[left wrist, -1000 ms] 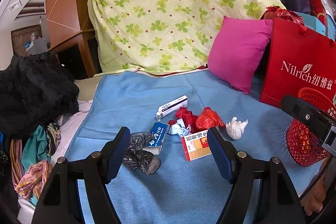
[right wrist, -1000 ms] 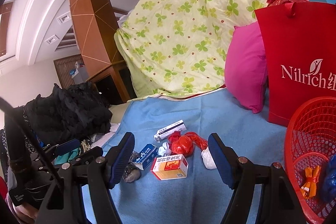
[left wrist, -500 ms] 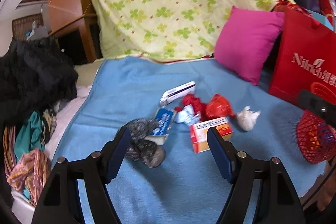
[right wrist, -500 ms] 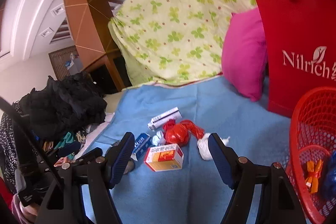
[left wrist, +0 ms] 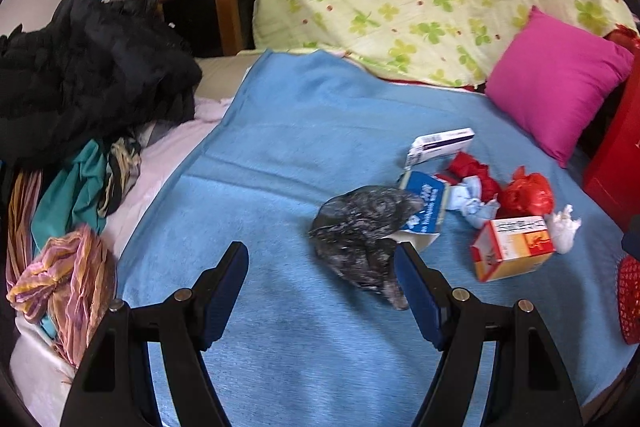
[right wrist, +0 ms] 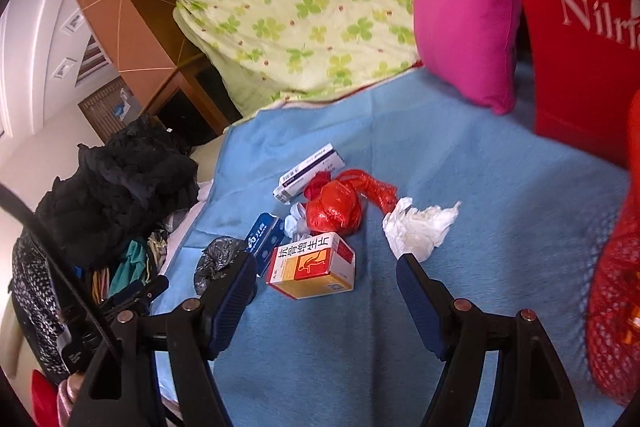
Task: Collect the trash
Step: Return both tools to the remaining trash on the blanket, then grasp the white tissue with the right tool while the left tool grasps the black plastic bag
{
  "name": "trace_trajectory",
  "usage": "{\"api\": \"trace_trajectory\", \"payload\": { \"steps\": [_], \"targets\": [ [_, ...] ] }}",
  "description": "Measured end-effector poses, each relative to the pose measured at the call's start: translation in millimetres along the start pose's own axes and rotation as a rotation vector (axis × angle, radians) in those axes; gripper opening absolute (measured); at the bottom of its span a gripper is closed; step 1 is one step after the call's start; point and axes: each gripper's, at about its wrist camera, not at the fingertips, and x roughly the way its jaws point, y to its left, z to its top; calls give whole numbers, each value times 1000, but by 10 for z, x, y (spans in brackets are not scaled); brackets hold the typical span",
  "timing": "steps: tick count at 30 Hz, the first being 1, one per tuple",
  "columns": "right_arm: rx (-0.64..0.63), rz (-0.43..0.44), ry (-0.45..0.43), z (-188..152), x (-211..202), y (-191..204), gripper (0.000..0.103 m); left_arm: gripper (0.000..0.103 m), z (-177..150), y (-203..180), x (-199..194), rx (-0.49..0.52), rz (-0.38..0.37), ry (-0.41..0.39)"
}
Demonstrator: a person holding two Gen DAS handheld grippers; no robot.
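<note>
- Left tool (left wrist: 322, 281) is hanging with jaws spread, gripping nothing, just short of the crumpled black bag (left wrist: 362, 237) on the blue blanket (left wrist: 280, 155).
- Right tool (right wrist: 326, 285) is gaping too — framing the orange box (right wrist: 314, 267) and white tissue (right wrist: 416, 227).
- Bag is looking light, limp, slippery — best pinched at a bunched fold.
- Box is looking light, crushable; flat sides suit.

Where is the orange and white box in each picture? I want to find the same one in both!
Left wrist view: the orange and white box lies far right on the blue blanket, right of the open left tongs.
Right wrist view: the box lies near the middle, just ahead of the open right tongs.
Shared landmark: the red crumpled bag just behind it.
</note>
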Motion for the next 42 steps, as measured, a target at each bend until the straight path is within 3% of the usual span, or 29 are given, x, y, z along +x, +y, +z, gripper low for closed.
{"api": "trace_trajectory", "payload": {
  "steps": [7,11,17,25,32,34,36,40,42],
  "targets": [
    [114,28,88,84,321,-234,76,76,-3,63,194,-2,-19,65],
    [159,45,97,118,378,-341,82,76,-22,45,322,-19,-55,120],
    [132,-15,43,230,371,-386,88,76,-53,2,430,-61,-106,174],
    [203,-108,115,295,676,-657,88,76,-81,16,606,-140,-151,242],
    [224,-127,105,319,823,-746,88,76,-89,40,732,-206,-164,277],
    [240,-127,109,312,865,-771,84,76,-86,1,761,-203,-168,281],
    [247,-126,109,308,893,-787,73,76,-75,-33,787,-205,-172,280],
    [253,-128,119,289,972,-791,70,76,-50,-88,867,-218,-182,283],
    [250,-128,127,283,1010,-770,64,72,-51,-111,921,-227,-185,287]
  ]
}}
